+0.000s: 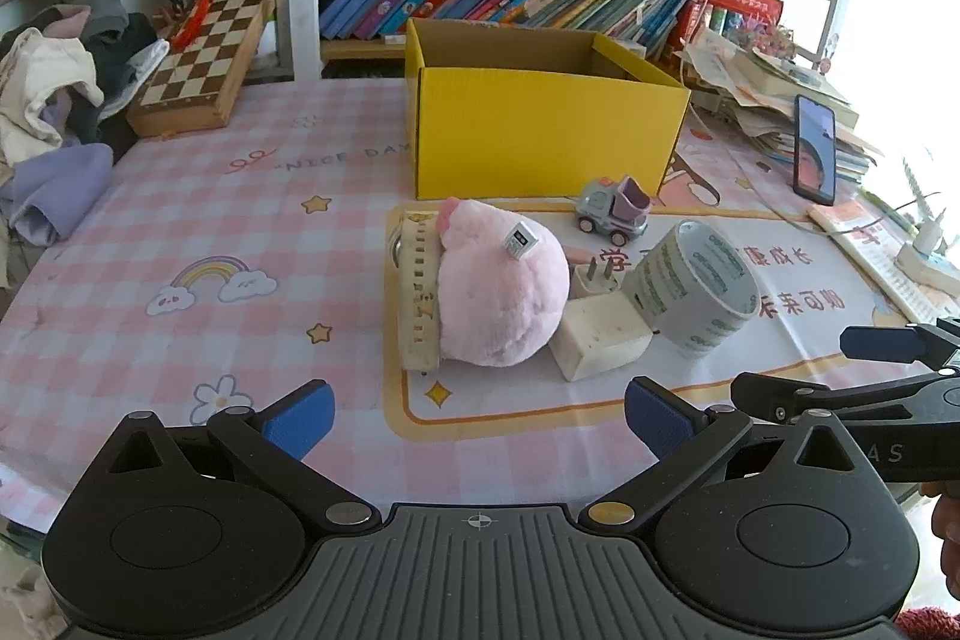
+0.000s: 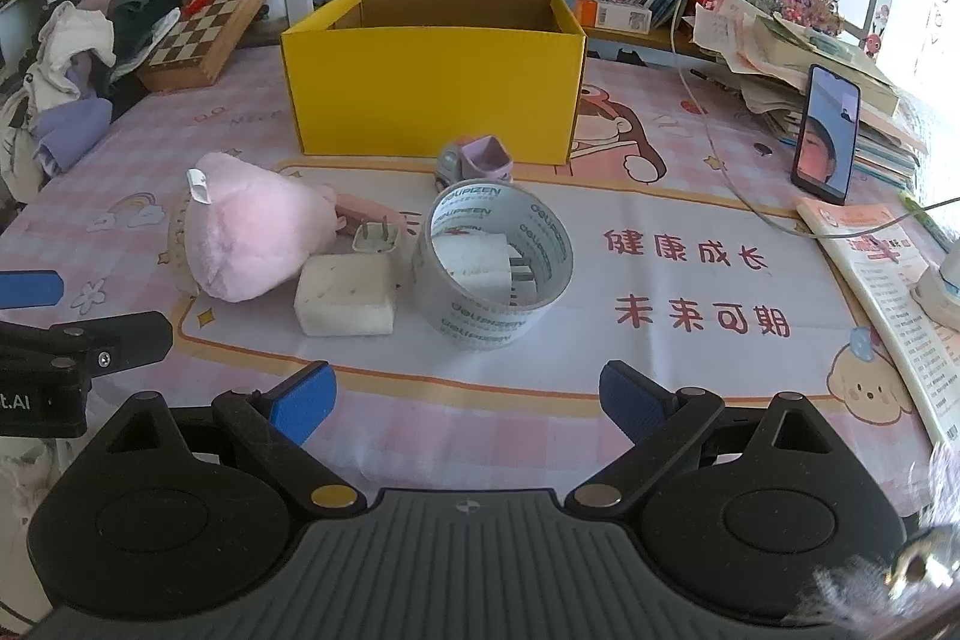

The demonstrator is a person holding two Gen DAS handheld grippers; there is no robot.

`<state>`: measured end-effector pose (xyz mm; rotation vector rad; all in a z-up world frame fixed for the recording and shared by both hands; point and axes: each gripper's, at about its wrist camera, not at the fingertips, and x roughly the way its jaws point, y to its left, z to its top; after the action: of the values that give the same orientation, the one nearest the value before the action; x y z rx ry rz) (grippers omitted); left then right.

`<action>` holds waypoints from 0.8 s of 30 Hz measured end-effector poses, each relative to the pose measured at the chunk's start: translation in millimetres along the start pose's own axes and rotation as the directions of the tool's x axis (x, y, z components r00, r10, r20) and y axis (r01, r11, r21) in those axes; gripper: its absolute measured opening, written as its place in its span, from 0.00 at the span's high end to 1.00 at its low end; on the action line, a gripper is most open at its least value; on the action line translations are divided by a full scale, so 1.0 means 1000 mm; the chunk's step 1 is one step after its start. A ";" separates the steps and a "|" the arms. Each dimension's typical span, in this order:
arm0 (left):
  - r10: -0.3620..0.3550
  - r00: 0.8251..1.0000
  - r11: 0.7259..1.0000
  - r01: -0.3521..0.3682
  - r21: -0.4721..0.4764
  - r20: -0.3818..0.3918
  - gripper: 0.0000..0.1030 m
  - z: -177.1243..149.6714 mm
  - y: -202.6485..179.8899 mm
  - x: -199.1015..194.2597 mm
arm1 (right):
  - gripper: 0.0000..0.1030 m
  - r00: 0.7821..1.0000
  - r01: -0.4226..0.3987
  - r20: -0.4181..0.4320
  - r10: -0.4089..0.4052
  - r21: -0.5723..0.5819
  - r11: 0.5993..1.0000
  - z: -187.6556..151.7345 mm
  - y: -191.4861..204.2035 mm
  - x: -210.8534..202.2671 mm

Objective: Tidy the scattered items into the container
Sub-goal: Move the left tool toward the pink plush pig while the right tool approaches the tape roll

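An open yellow cardboard box (image 1: 543, 130) (image 2: 435, 91) stands at the back of the table. In front of it lie a pink plush toy (image 1: 498, 289) (image 2: 255, 232), a cream power strip (image 1: 416, 292), a white charger block (image 1: 600, 337) (image 2: 345, 295), a small white plug (image 1: 600, 277) (image 2: 375, 238), a roll of tape (image 1: 690, 280) (image 2: 495, 268) and a small toy truck (image 1: 615, 211) (image 2: 474, 163). My left gripper (image 1: 480, 421) is open and empty, short of the plush. My right gripper (image 2: 465, 403) is open and empty, short of the tape roll.
A chessboard (image 1: 198, 52) and a pile of clothes (image 1: 54, 100) sit at the left. A phone (image 2: 825, 133) leans on stacked papers at the right, with a booklet (image 2: 882, 292) and a cable (image 2: 720, 148). Bookshelves stand behind the table.
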<state>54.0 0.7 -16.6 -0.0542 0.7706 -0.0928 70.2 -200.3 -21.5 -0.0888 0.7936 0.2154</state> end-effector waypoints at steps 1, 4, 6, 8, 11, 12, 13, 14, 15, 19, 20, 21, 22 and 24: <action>0.004 1.000 1.000 -0.004 0.004 0.003 0.00 0.001 -0.001 0.001 | 0.07 1.000 0.000 -0.001 0.000 0.000 1.000 0.001 0.000 0.001; 0.008 1.000 1.000 -0.008 0.028 0.022 0.00 0.004 -0.004 0.001 | 0.07 1.000 0.000 -0.005 0.000 -0.002 1.000 0.004 -0.002 0.005; 0.002 1.000 0.999 -0.003 0.034 0.026 0.00 0.006 -0.005 0.003 | 0.07 1.000 -0.001 -0.009 0.001 -0.004 1.000 0.006 -0.002 0.008; 0.001 1.000 1.000 -0.002 0.029 0.020 0.00 0.007 -0.004 0.006 | 0.07 1.000 -0.002 -0.011 0.002 -0.008 1.000 0.008 -0.003 0.010; 0.004 1.000 1.000 -0.004 0.019 0.017 0.00 0.010 -0.003 0.010 | 0.07 1.000 -0.004 -0.015 0.004 -0.013 1.000 0.011 -0.003 0.014; 0.004 1.000 1.000 -0.005 0.016 0.016 0.00 0.010 -0.002 0.012 | 0.07 1.000 -0.005 -0.017 0.005 -0.014 1.000 0.012 -0.003 0.016; 0.005 1.000 1.000 -0.005 0.015 0.017 0.00 0.011 -0.002 0.013 | 0.07 1.000 -0.005 -0.019 0.005 -0.015 1.000 0.013 -0.004 0.017; 0.004 1.000 1.000 -0.005 0.015 0.019 0.00 0.011 -0.002 0.013 | 0.07 1.000 -0.006 -0.021 0.005 -0.016 1.000 0.014 -0.004 0.018; 0.004 1.000 1.000 -0.004 0.015 0.020 0.00 0.012 -0.002 0.014 | 0.07 1.000 -0.006 -0.023 0.005 -0.018 1.000 0.015 -0.004 0.020; 0.007 0.999 0.999 -0.008 0.033 0.043 0.00 0.014 -0.004 0.015 | 0.07 1.000 -0.006 -0.030 0.005 -0.021 1.000 0.018 -0.005 0.025; 0.006 0.999 0.999 -0.008 0.040 0.051 0.00 0.015 -0.005 0.015 | 0.07 0.999 -0.006 -0.032 0.005 -0.022 1.000 0.019 -0.005 0.026; 0.006 0.998 0.999 -0.009 0.048 0.057 0.01 0.016 -0.006 0.016 | 0.07 0.999 -0.006 -0.034 0.005 -0.022 1.000 0.020 -0.006 0.027; 0.005 0.998 0.998 -0.009 0.055 0.063 0.04 0.016 -0.007 0.016 | 0.07 0.999 -0.005 -0.036 0.004 -0.023 1.000 0.020 -0.006 0.028; 0.003 0.998 0.998 -0.007 0.067 0.068 0.05 0.018 -0.008 0.018 | 0.07 0.999 -0.005 -0.040 0.004 -0.024 1.000 0.022 -0.007 0.031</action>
<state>78.6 -9.2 -15.7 0.0082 0.6995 -0.1113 108.0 -198.3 -28.0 -0.1148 0.8308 0.2283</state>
